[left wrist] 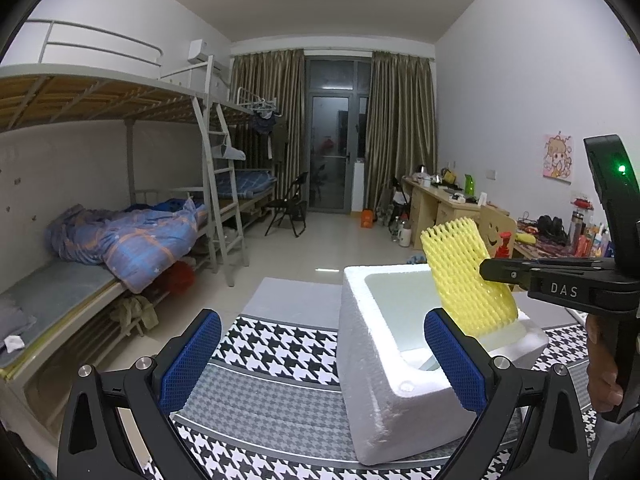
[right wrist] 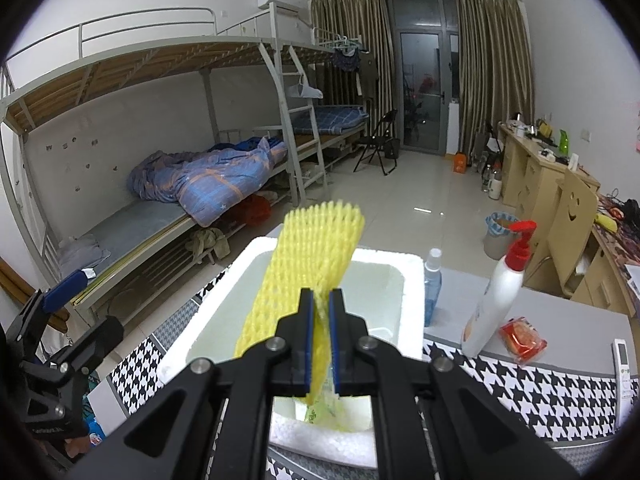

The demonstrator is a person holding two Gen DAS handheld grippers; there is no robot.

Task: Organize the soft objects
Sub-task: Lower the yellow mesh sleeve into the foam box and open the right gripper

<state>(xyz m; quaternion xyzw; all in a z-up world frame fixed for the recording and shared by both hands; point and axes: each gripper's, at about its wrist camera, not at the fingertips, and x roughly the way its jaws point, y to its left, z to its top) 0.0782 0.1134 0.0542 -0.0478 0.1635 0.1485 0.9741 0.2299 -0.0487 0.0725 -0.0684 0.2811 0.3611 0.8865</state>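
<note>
A yellow foam net sleeve point(right wrist: 316, 256) hangs over the open white foam box point(right wrist: 408, 280), pinched between the blue pads of my right gripper point(right wrist: 321, 300), which is shut on it. In the left wrist view the same yellow sleeve point(left wrist: 464, 276) juts up from the right gripper point(left wrist: 486, 270) above the foam box point(left wrist: 384, 380). My left gripper point(left wrist: 320, 348) stands open with nothing between its blue pads point(left wrist: 192, 360); its right pad lies in front of the box's near corner. The left gripper point(right wrist: 64, 292) also shows at the far left of the right wrist view.
The box stands on a houndstooth-patterned cloth point(left wrist: 280, 344). To its right are a blue spray bottle point(right wrist: 432, 284), a white pump bottle with a red top point(right wrist: 500, 296), a red packet point(right wrist: 522, 338) and a white remote point(right wrist: 624, 364). Bunk beds point(right wrist: 200, 184) stand left, desks point(right wrist: 536, 168) right.
</note>
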